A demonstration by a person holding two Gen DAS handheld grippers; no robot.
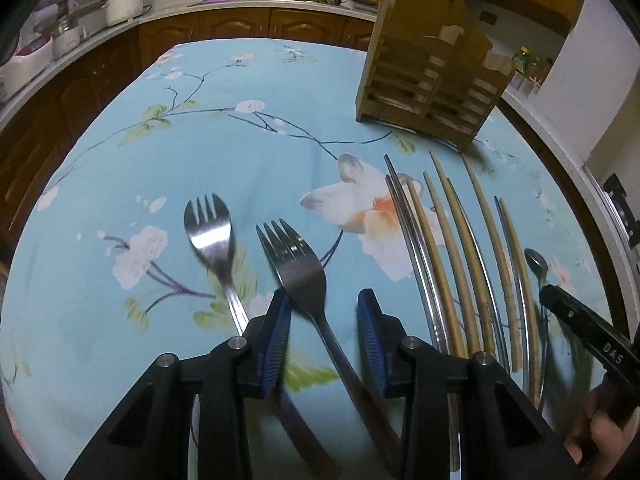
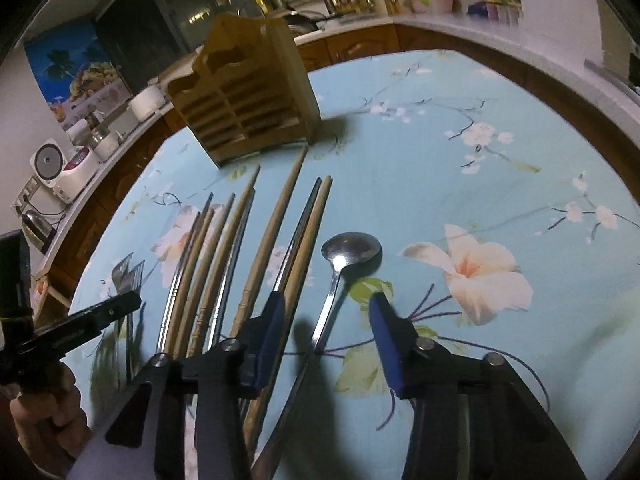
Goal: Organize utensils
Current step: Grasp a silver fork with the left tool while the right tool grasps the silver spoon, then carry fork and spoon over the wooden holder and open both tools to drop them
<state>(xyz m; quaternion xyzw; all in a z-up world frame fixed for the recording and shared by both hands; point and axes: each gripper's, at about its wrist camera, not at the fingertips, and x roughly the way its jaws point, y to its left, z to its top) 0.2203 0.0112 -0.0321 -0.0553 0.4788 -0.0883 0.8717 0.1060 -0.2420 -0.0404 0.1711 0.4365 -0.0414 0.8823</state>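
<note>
Wooden utensil rack [image 1: 430,76] stands at far side of the floral tablecloth [image 1: 200,140]. In front of rack: row of chopsticks [image 1: 456,264], wood and metal, lying side by side. Further from rack, L of the chopsticks: fork [image 1: 298,270] w/ handle running between L gripper [image 1: 324,312] fingers, jaws spread, pads not touching it; spork [image 1: 210,232] beyond. R gripper [image 2: 326,312] also spread, straddling spoon [image 2: 348,252] handle, no contact; spoon lies just R of the chopsticks.

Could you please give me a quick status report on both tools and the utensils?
Left tool open, astride fork. Right tool open, over spoon. Wooden holder empty. Nothing blocking.
</note>
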